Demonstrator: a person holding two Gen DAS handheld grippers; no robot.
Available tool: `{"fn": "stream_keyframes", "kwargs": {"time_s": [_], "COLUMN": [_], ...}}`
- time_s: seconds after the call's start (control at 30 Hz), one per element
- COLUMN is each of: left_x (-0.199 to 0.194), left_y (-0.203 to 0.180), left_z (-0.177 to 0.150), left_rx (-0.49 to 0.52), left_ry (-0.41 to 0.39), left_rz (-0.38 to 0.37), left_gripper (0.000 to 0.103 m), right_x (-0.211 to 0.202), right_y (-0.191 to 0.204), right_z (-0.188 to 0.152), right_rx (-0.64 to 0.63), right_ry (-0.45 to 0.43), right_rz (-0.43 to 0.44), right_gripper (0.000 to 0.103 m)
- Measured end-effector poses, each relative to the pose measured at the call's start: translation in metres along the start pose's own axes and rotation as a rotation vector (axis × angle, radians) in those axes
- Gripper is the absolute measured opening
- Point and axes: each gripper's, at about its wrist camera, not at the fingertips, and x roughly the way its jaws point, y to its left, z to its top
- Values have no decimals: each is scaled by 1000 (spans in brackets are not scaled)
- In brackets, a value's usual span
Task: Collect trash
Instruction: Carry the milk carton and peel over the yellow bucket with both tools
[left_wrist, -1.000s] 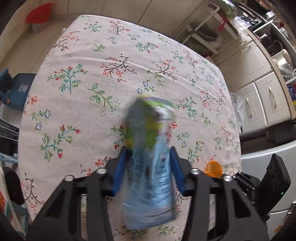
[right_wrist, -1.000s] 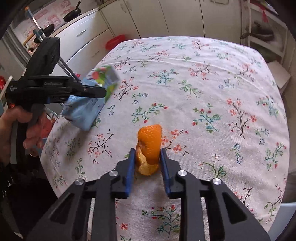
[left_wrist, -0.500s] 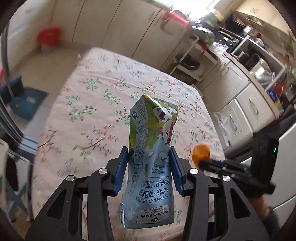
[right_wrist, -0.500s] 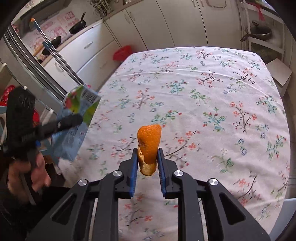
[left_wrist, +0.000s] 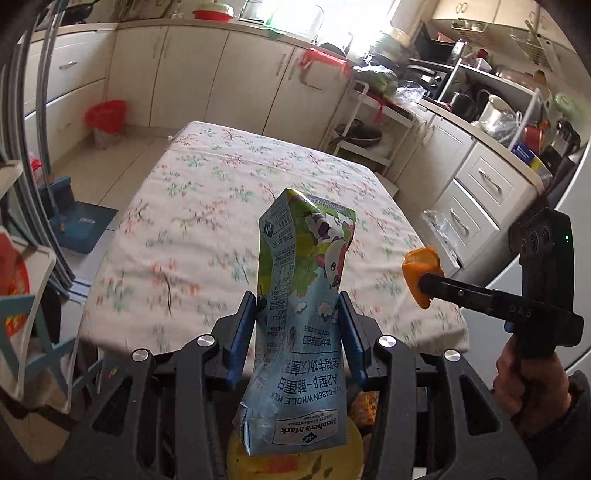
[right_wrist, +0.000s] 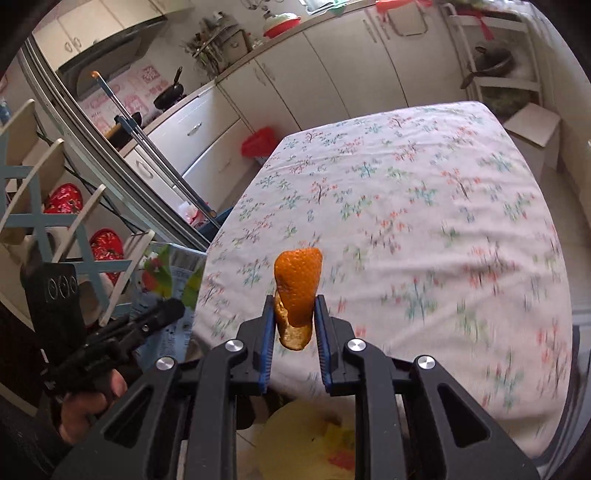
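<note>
Kitchen cabinets are running along the walls, and a bench (left_wrist: 207, 206) under a flowered cloth is filling the middle of both views, with nothing lying on the part that shows.

Both pieces of trash are hanging in the air over the bench's near edge. The left gripper (left_wrist: 299, 332) is pinching a crumpled milk carton (left_wrist: 301, 314); its jaws are closed in on the carton's waist, roughly midway along it. The carton is looking empty and light, with creased, collapsed walls, so I judge it soft and springy, not stiff: it is giving under the pads, and its coated skin may be a little slick. Holding at the waist seems sound, since the flattened faces are giving the pads broad contact. Its long axis is running along the fingers, the torn-open top pointing forward and up, away from the camera, the printed base toward the wrist.

The right gripper (right_wrist: 294, 325) is clamping an orange peel (right_wrist: 297, 291), jaws narrow around its lower part. The peel is looking leathery, curled and nearly weightless; it is probably bending rather than breaking, though a thin strip could slide out if the hold loosens. It is standing upright between the pads, its broader end up and forward.

Below the grippers something round and yellow (right_wrist: 314, 443) is showing, possibly a bin, but I cannot tell.
</note>
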Motion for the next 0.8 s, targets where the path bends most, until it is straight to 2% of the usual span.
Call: {"fn": "stream_keyframes", "kwargs": {"time_s": [0.33,0.8], "left_x": [-30,-46], "left_y": [-18,-34], "left_z": [-48,-91], "left_rx": [22,55], "left_ry": [0,47], "left_rz": [-4,-6], "left_gripper": [42,42], "right_x": [-10,-1], "right_y": [19,34], "right_z": [-73,-126], "right_rx": [28,-10], "right_ry": [63,176], "right_rz": [5,-35], "right_gripper": [21,21]}}
